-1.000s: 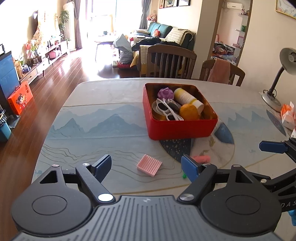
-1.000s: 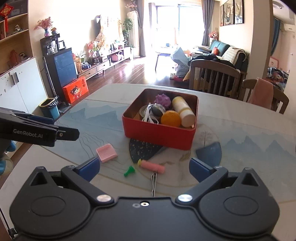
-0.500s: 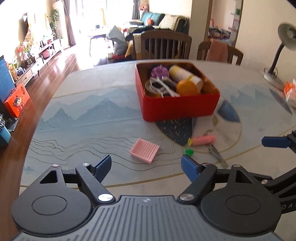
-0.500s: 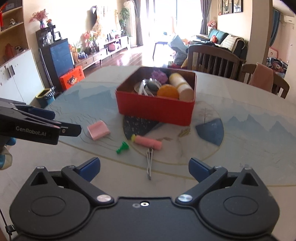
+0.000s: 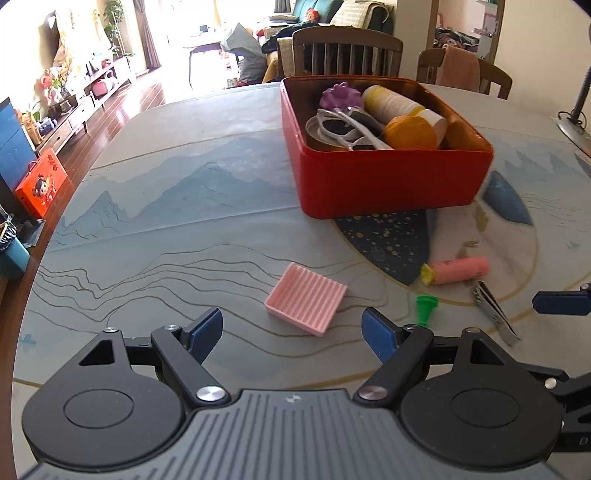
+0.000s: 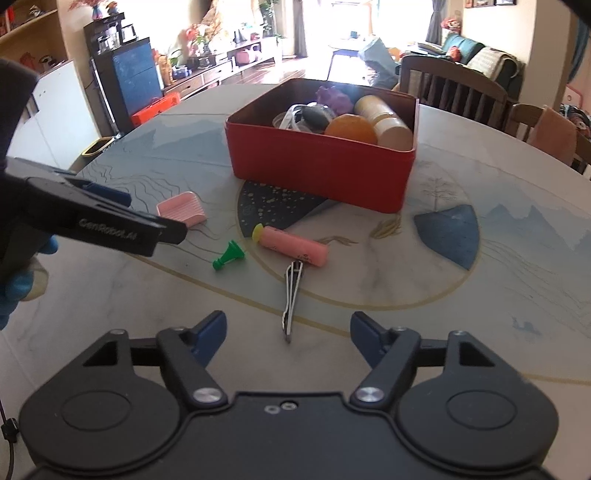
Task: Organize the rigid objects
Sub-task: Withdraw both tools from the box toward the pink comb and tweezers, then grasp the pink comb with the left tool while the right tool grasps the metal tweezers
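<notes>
Both wrist views face the red box (image 5: 388, 181) closely.

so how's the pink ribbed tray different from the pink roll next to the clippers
The pink ribbed tray is square, flat and grooved; the pink roll is a smooth cylinder on its side with a yellow end. The tray sits ahead of the left gripper, the roll farther right. Both are pink and lie outside the red box.

We saw strong daylight pouring from the far windows (image 6: 347, 22), blown out to white and throwing glare across the wooden floor (image 5: 122, 107). The table (image 5: 184, 206) was evenly lit, with soft shadows. Fisheye bending curved its edge and darkened the corners. The red box (image 6: 317, 166) looked slightly smeared in both views; the far room was hazy.
</notes>
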### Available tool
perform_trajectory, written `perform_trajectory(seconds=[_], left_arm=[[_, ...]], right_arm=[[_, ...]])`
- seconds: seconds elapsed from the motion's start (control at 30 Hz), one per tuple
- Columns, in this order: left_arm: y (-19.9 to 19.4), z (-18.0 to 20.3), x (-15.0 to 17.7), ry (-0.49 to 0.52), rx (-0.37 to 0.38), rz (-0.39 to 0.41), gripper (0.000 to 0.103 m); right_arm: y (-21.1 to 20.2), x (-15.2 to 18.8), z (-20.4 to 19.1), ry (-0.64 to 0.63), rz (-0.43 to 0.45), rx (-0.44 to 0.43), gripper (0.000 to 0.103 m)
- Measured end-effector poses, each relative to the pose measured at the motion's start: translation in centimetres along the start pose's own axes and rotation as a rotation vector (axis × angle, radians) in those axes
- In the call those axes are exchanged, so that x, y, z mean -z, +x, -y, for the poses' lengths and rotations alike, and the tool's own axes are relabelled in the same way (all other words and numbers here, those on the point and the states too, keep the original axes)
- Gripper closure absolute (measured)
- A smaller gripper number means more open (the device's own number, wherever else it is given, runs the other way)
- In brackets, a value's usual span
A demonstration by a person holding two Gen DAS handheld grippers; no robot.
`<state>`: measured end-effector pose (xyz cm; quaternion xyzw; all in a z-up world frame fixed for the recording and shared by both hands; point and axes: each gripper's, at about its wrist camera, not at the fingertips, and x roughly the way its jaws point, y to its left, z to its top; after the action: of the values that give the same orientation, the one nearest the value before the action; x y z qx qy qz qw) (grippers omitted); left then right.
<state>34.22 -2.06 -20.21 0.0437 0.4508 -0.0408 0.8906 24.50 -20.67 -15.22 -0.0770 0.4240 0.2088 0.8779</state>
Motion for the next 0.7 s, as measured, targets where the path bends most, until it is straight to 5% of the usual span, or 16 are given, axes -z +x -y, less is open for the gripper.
perform_trajectory(seconds=[0.37,0.7], left_arm=[[1.7,-0.2,-0.9,-0.002,0.005,-0.006,0.021],[1.5,0.8,-1.3,-0.003,0.030,-0.005,0.052]], right_arm=[[1.3,-1.1,0.1,-0.029,0.006,0.010,0.058],[1.4,-1.3,0.3,-0.033,0.021,0.036,0.085]])
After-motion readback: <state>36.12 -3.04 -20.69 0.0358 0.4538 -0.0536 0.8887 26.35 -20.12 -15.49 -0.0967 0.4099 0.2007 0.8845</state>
